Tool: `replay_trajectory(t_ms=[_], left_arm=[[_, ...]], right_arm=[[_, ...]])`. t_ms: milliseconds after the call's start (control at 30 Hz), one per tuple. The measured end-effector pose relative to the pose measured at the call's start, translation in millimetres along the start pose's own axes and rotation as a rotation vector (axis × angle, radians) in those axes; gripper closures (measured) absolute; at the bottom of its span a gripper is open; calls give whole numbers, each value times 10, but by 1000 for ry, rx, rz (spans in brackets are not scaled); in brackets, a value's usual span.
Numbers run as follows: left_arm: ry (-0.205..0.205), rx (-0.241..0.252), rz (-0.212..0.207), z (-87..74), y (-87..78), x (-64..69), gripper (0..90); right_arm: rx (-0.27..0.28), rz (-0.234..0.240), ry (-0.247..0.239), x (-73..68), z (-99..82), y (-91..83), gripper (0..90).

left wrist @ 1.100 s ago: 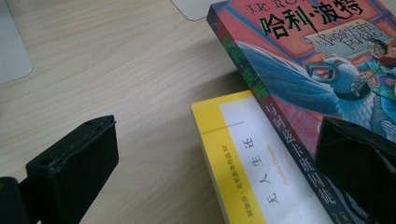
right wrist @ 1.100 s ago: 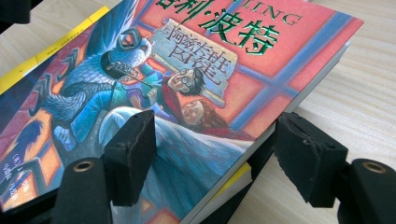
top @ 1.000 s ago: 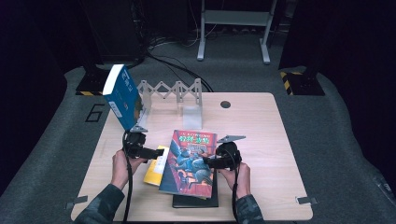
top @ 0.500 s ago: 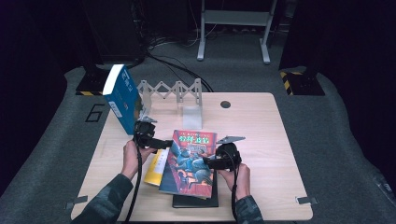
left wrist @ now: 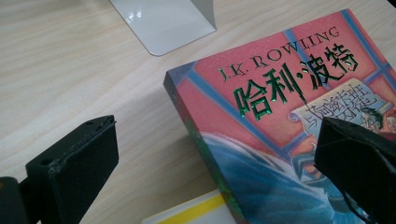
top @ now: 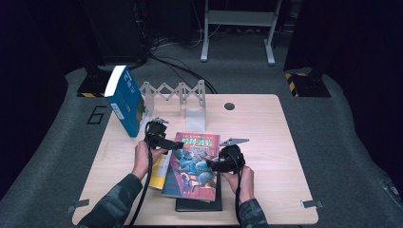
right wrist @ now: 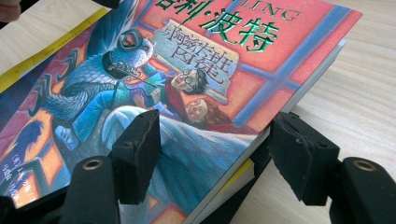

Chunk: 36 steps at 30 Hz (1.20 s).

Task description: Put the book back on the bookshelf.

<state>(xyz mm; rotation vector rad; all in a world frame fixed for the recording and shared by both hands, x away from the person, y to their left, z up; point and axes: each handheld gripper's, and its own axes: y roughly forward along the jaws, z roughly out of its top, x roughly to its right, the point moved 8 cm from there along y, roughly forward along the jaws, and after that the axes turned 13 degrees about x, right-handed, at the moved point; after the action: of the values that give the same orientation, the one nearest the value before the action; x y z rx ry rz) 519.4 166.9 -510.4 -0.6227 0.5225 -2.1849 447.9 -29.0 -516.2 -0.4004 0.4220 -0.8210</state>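
Note:
A red and blue illustrated novel (top: 195,164) lies on top of a small stack in the middle of the table (top: 266,142). My right gripper (top: 212,164) holds its right edge. In the right gripper view one jaw lies on the cover (right wrist: 196,84) and the other sits under the page edge, so my right gripper (right wrist: 217,123) is shut on the novel. My left gripper (top: 173,144) is at the novel's upper left corner. There my left gripper (left wrist: 215,140) stands wide open, one jaw over the bare wood and the other over the cover (left wrist: 280,88).
A yellow book (top: 159,168) and a black book (top: 197,204) lie under the novel. A blue book (top: 124,102) stands tilted against a white zigzag rack (top: 173,91) at the back left. A white bookend (top: 196,118) stands just behind the novel.
My left gripper has moved right, from beside the stack to the novel's upper left corner. The right gripper and the novel have stayed in place.

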Motion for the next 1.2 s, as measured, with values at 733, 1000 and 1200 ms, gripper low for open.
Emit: replay_trajectory(t_ms=[733,1000,1200], left_arm=[[-31,-56,-47,-104,220,47,11],[-74,-57,-101,-133,222,86,41],[-93,-56,-112,-149,199,87,75]], right_arm=[[-5,-4,2,-5,7,15,342],[-7,0,-11,-14,30,52,343],[-15,0,-23,-22,46,75,343]])
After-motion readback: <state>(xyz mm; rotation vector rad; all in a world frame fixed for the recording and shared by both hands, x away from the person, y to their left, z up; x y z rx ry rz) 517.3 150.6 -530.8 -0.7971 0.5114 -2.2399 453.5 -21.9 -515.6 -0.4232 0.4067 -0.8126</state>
